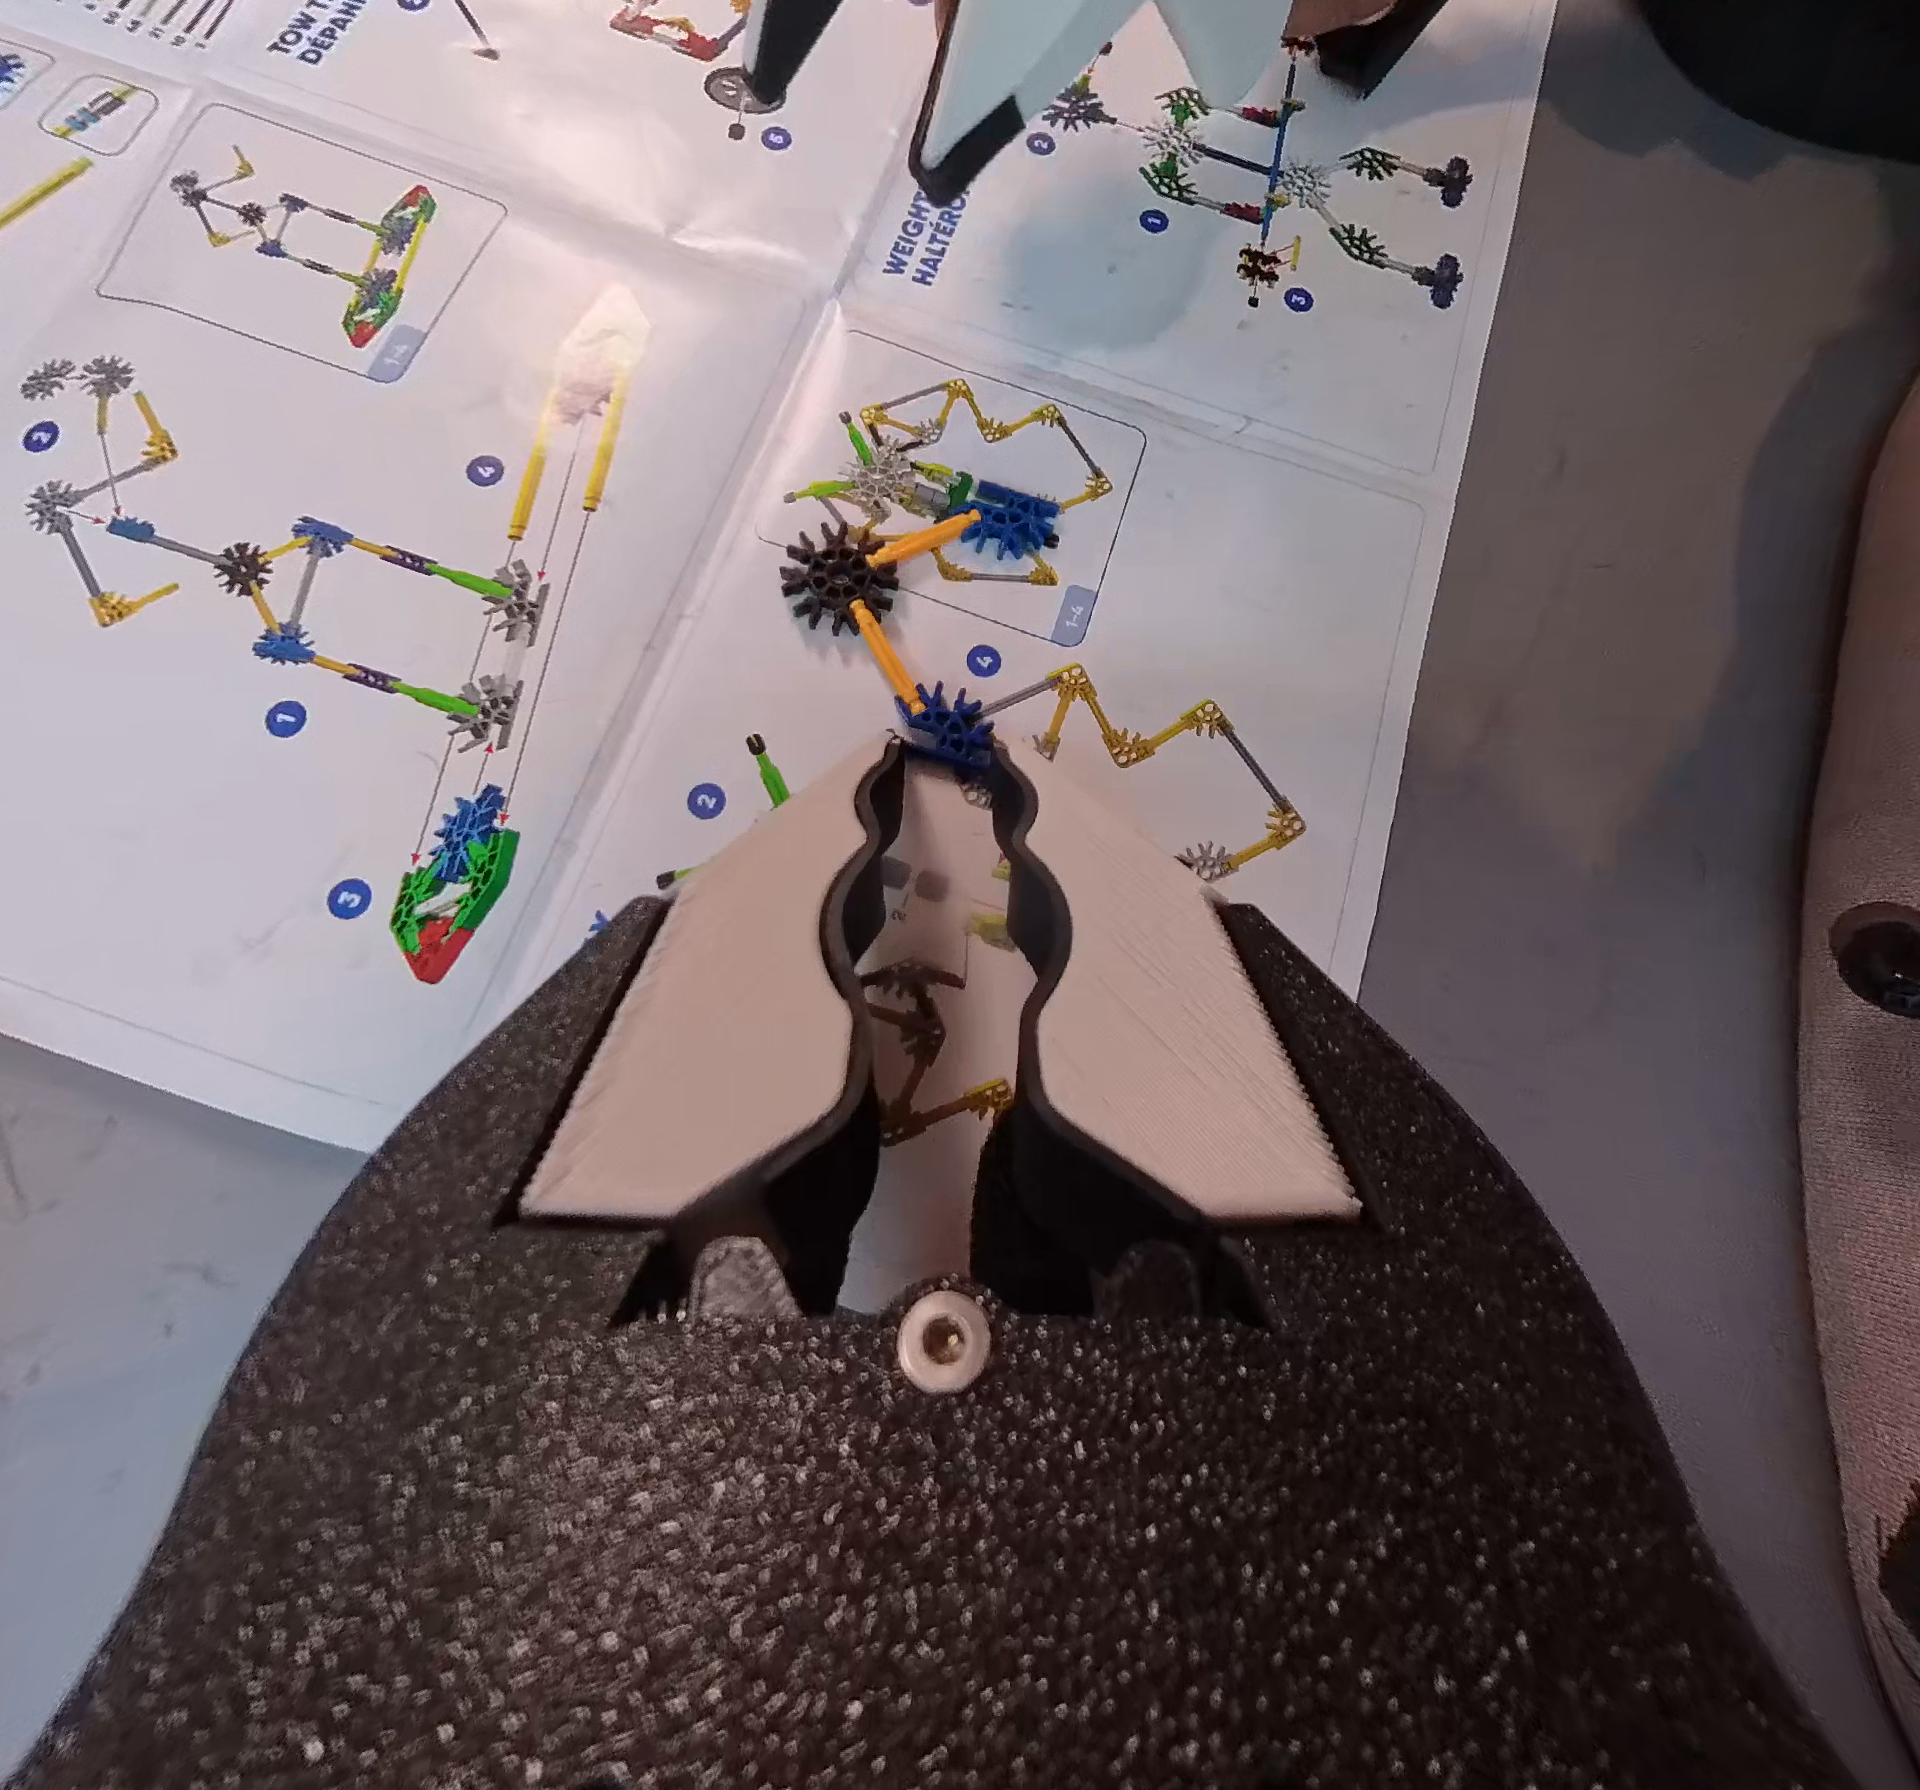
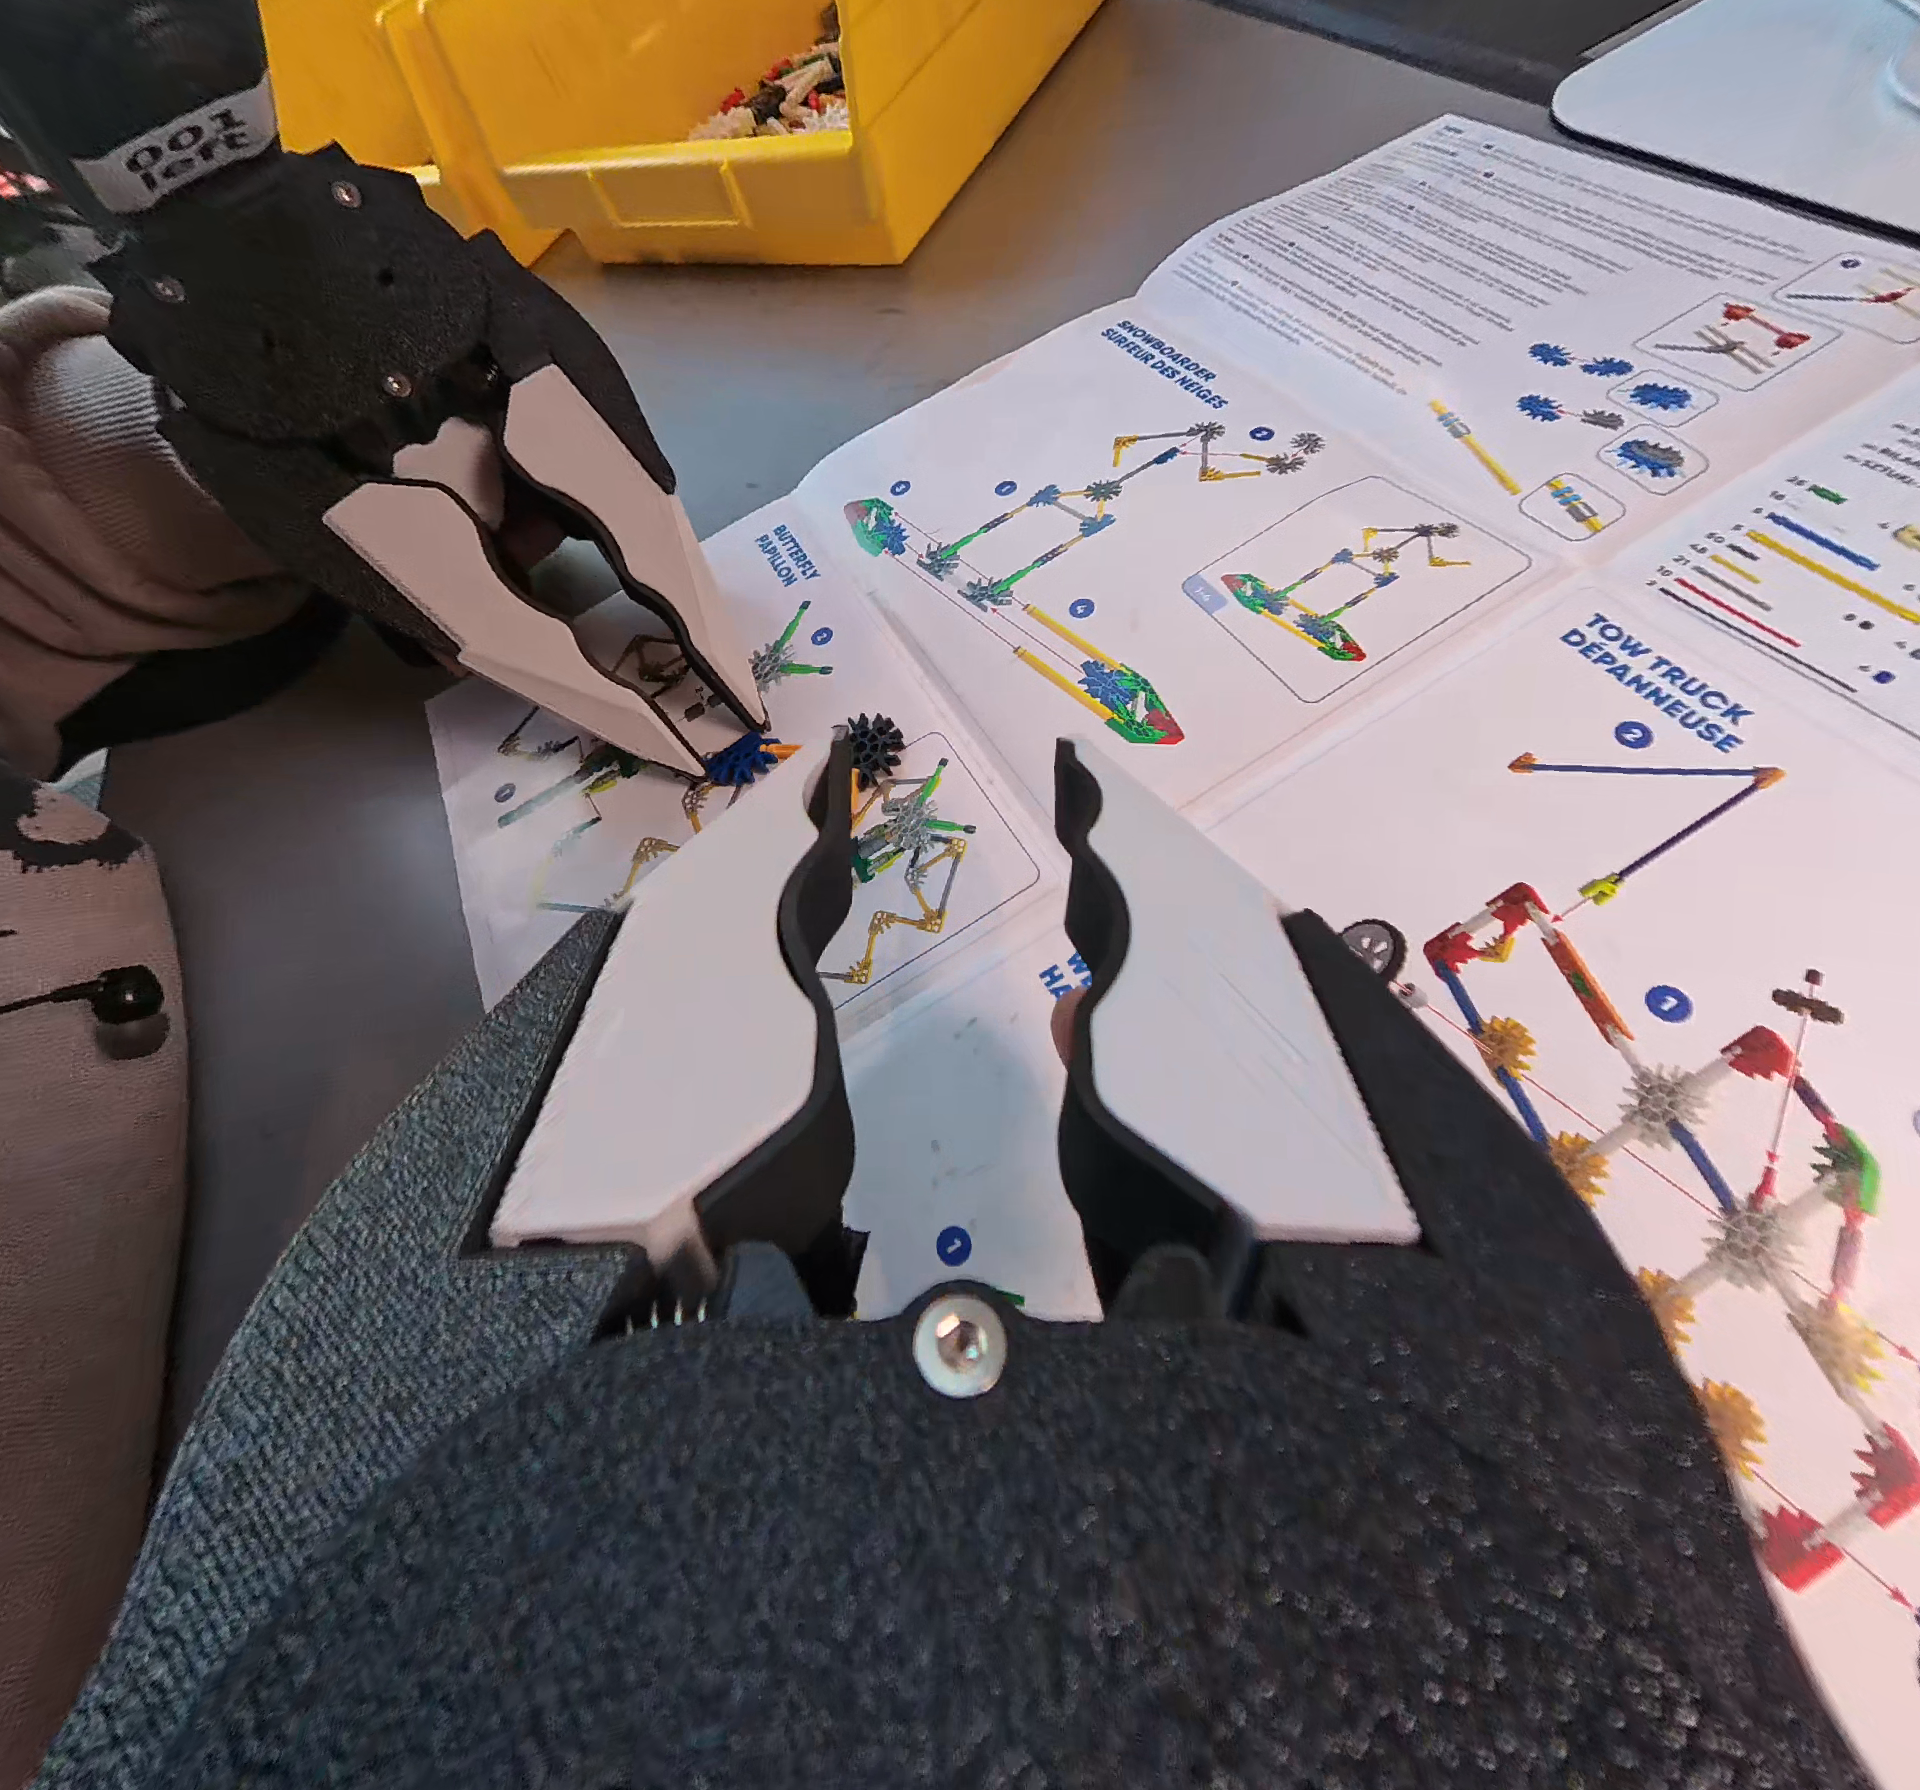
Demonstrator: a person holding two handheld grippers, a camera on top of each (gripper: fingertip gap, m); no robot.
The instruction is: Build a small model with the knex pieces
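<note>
The jaws of the left gripper [image 1: 943, 753] pinch a small blue plastic star piece [image 1: 948, 717], tips tilted down to the white paper sheet of building pictures [image 1: 644, 805]. Yellow sticks [image 1: 888, 651] join that star to a black toothed wheel piece [image 1: 840, 579] lying on the sheet. The right gripper [image 2: 945, 764] hangs just beside them, jaws wide apart, holding nothing. Yellow plastic bins [image 2: 665, 130] of little parts sit behind on the grey table [image 2: 312, 909].

Yellow bins [image 2: 665, 67] block far side; sheet [image 2: 1351, 701] open.
</note>
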